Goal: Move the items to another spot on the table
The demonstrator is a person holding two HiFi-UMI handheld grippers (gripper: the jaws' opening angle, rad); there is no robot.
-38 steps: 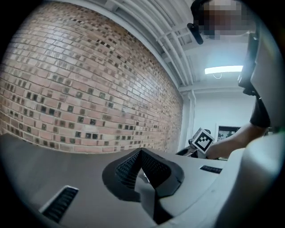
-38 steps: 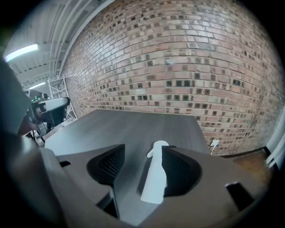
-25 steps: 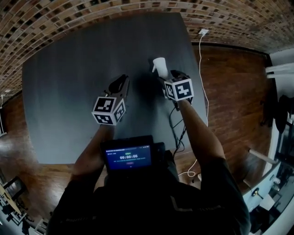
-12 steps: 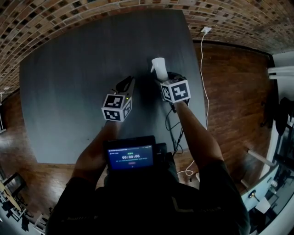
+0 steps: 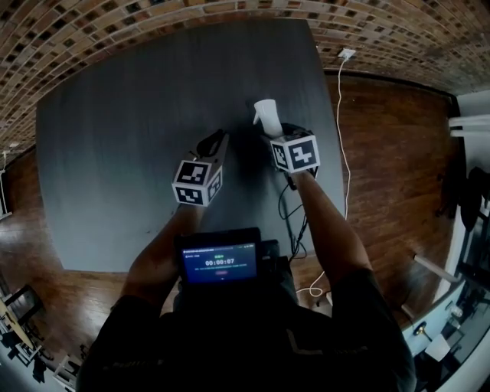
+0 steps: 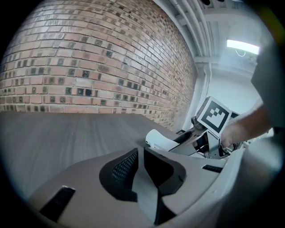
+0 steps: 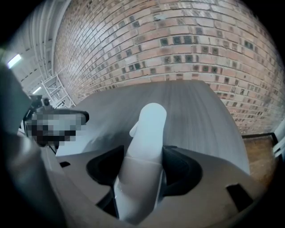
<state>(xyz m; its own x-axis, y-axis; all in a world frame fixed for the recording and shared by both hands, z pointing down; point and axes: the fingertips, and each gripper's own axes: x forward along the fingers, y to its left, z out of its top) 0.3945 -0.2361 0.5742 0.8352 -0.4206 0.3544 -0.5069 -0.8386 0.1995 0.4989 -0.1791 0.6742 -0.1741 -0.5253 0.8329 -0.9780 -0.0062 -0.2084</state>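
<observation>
A white spray bottle [image 5: 266, 116] stands on the dark grey table [image 5: 115, 138], near its right edge. My right gripper [image 5: 282, 132] reaches around it from the near side. In the right gripper view the bottle [image 7: 147, 147] fills the space between the two jaws, which are closing on it; I see no firm press. My left gripper [image 5: 213, 142] hovers over the table just left of the bottle, jaws together and empty. In the left gripper view the bottle's head [image 6: 160, 140] and the right gripper's marker cube [image 6: 217, 115] show beyond the left gripper [image 6: 139, 153].
A white cable [image 5: 342, 115] with a plug lies on the wooden floor past the table's right edge. A brick wall [image 5: 153, 11] runs behind the table's far edge. A small screen [image 5: 218, 262] sits at the person's chest.
The left gripper has drifted right, nearer the bottle. The right gripper stays at the bottle, slightly further round it. The bottle has not moved.
</observation>
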